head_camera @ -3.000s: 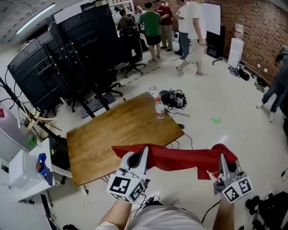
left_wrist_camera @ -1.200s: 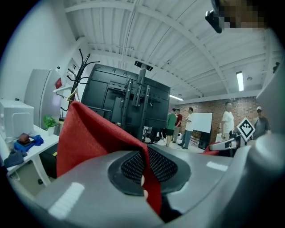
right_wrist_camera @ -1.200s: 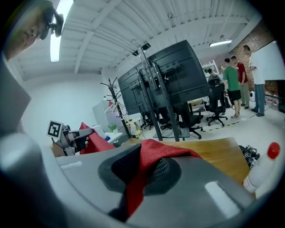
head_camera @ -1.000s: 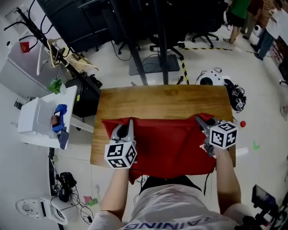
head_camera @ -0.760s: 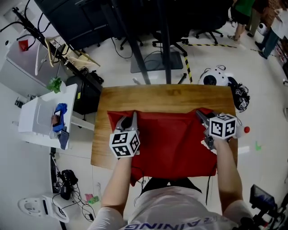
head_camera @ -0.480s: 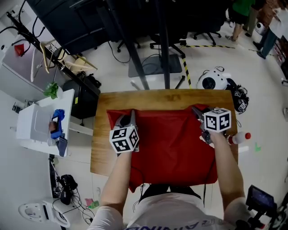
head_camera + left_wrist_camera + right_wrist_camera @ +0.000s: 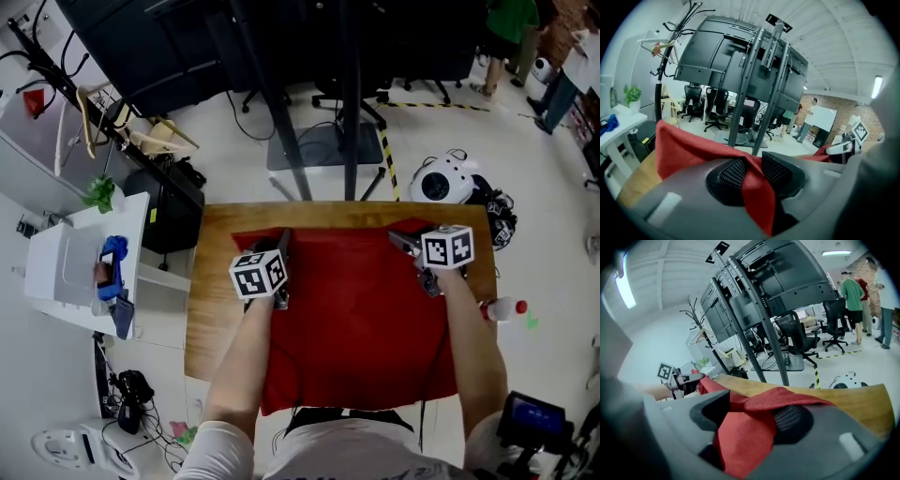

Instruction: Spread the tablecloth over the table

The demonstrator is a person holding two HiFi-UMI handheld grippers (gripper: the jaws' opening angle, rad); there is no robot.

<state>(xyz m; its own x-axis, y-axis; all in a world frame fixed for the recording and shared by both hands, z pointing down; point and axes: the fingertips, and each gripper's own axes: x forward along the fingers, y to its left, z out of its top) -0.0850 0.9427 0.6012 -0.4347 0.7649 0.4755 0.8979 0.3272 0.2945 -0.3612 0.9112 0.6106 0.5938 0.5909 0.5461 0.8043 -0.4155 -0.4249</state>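
Head view: the red woven tablecloth (image 7: 356,319) lies flat on the rectangular brown wooden table (image 7: 208,291). Its far hem runs 9–3 o'clock and its near end hangs off at 6. Bare wood shows at 12, 9 and 3. The left gripper (image 7: 281,236) is at the far-left corner and the right gripper (image 7: 403,242) at the far-right, approx. level w/ each other, so neither is nearer the hem.

Left gripper view: the jaws have just been opening. A fold of tablecloth (image 7: 684,145) drapes btw the ribbed pads (image 7: 732,172) and isn't pinched. The rest runs off to 10 o'clock.

Right gripper view: the jaws have also just been opening and stand wider. The tablecloth (image 7: 745,437) lies loose in the gap, and the hem ridge runs to 10 o'clock over the table (image 7: 862,404).

Likely next: back both grippers out toward 6, clear of the folds.
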